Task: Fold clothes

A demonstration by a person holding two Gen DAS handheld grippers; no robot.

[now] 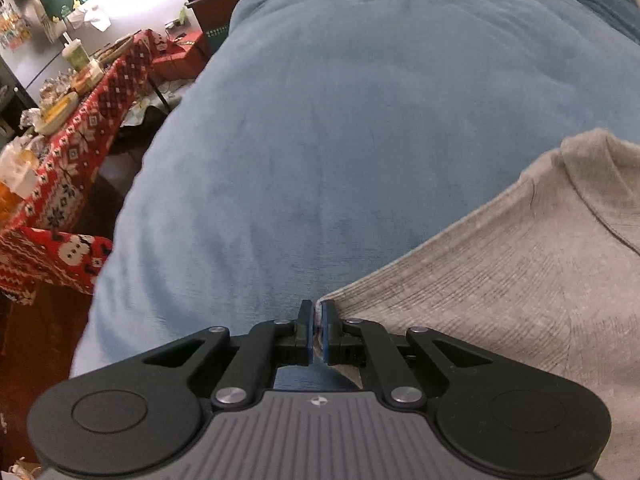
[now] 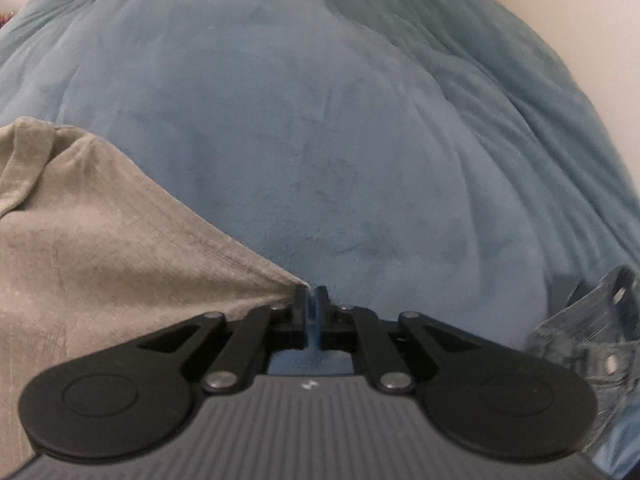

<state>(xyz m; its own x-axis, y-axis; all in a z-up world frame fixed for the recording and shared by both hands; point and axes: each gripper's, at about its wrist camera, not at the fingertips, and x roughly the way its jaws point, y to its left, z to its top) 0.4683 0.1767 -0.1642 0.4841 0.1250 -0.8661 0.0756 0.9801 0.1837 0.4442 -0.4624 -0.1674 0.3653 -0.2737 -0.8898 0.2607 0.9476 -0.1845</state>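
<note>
Above the blue blanket (image 1: 340, 120), the left gripper (image 1: 318, 330) and the right gripper (image 2: 311, 312) each pinch a corner of the gray shirt (image 1: 500, 272), with jeans (image 2: 592, 336) beside the right one.

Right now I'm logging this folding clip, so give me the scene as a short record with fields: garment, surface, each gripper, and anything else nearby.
garment: grey knit top, stretched between both grippers above the bed
surface: blue plush blanket
left gripper: shut on a corner of the grey knit top
right gripper: shut on another corner of it
nearby, right: denim garment lying on the blanket
nearby, left: table with a red patterned cloth, crowded with food and a cup
fold state: no fold visible yet
</note>
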